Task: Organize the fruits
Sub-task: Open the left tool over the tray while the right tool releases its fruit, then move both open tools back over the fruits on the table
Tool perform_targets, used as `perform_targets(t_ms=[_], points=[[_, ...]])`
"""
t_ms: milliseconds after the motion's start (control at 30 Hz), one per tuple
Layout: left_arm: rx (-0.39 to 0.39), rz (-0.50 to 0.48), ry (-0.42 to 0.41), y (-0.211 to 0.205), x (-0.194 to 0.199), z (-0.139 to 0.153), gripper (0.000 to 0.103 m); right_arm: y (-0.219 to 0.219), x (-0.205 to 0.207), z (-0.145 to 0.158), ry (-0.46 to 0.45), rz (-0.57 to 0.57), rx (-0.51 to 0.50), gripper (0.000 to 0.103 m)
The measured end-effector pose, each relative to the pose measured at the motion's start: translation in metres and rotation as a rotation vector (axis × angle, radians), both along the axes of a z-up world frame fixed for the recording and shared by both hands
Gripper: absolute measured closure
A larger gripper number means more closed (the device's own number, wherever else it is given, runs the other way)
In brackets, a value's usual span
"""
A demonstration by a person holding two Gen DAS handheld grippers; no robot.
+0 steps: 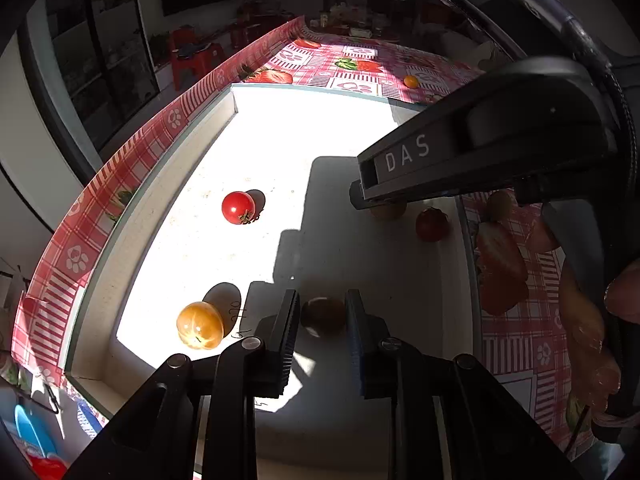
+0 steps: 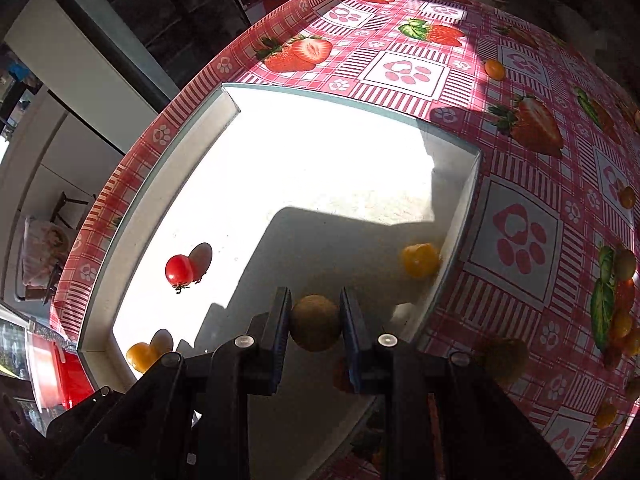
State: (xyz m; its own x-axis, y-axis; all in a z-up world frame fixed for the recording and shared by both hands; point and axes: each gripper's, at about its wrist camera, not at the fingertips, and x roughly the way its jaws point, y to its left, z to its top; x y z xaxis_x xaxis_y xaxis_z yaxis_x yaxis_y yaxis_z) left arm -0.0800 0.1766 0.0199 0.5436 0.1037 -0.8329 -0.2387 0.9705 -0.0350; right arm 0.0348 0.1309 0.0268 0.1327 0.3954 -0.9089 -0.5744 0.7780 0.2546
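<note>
A white shallow tray (image 1: 132, 216) (image 2: 160, 184) lies on the strawberry tablecloth. In it are a red cherry tomato (image 1: 238, 207) (image 2: 179, 270), a yellow-orange tomato (image 1: 200, 325) (image 2: 141, 356) and another yellow tomato (image 2: 420, 260) by the right wall. My left gripper (image 1: 322, 316) is shut on a dark round fruit (image 1: 323, 316) over the tray. My right gripper (image 2: 315, 322) is shut on a brown round fruit (image 2: 315, 323) above the tray; its body (image 1: 480, 152) shows in the left wrist view. A red tomato (image 1: 432, 224) sits in shadow under it.
An orange tomato (image 1: 411, 81) (image 2: 495, 69) lies on the tablecloth beyond the tray. Several small fruits (image 2: 624, 264) lie at the table's right, one brown one (image 2: 504, 356) near the tray. A red-lidded container (image 2: 60, 376) stands off the table's left edge. A red chair (image 1: 192, 60) stands behind.
</note>
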Motion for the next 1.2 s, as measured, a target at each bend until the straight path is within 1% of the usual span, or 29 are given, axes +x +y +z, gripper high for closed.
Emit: perform_targets(t_ms=[33, 167, 267, 300, 333, 367, 400, 433, 633, 667, 767, 900, 1000, 1200], points=[[0.000, -0.001, -0.001, 0.000, -0.001, 0.000, 0.078, 0.000, 0.000, 0.001, 0.001, 0.000, 0.004, 0.073], [0.003, -0.005, -0.001, -0.001, -0.002, 0.001, 0.078, -0.007, 0.001, 0.007, -0.006, -0.017, 0.035, 0.057], [0.003, -0.009, 0.000, -0.002, -0.004, 0.001, 0.077, -0.014, 0.001, 0.016, -0.016, -0.029, 0.060, 0.052], [0.001, -0.013, 0.000, -0.003, -0.006, 0.002, 0.075, -0.017, 0.000, 0.020, -0.020, -0.035, 0.067, 0.050], [-0.001, -0.016, -0.001, -0.003, -0.006, 0.002, 0.048, -0.019, 0.000, 0.023, -0.025, -0.039, 0.072, 0.047], [0.005, -0.010, -0.019, -0.004, -0.009, 0.004, 0.019, -0.023, -0.002, 0.026, -0.030, -0.044, 0.077, 0.044], [0.016, -0.002, -0.053, -0.004, -0.014, 0.008, 0.015, -0.028, -0.004, 0.030, -0.033, -0.049, 0.081, 0.043], [0.022, -0.004, -0.075, -0.006, -0.016, 0.012, 0.015, -0.031, -0.005, 0.031, -0.033, -0.051, 0.090, 0.042], [0.028, -0.012, -0.060, -0.010, -0.015, 0.018, 0.015, -0.057, -0.012, 0.041, -0.036, -0.094, 0.115, 0.037], [0.025, -0.012, -0.061, -0.011, -0.015, 0.020, 0.015, -0.062, -0.013, 0.042, -0.035, -0.104, 0.121, 0.034], [0.033, -0.019, -0.071, -0.017, -0.018, 0.026, 0.015, -0.083, -0.017, 0.049, -0.041, -0.142, 0.143, 0.021], [0.047, -0.046, -0.082, -0.029, -0.020, 0.034, 0.015, -0.113, -0.022, 0.053, -0.039, -0.196, 0.154, 0.021], [0.053, -0.069, -0.084, -0.039, -0.022, 0.038, 0.015, -0.139, -0.025, 0.049, -0.036, -0.238, 0.136, 0.021], [0.049, -0.118, -0.086, -0.061, -0.021, 0.046, 0.015, -0.204, -0.035, 0.038, -0.033, -0.333, 0.088, 0.021]])
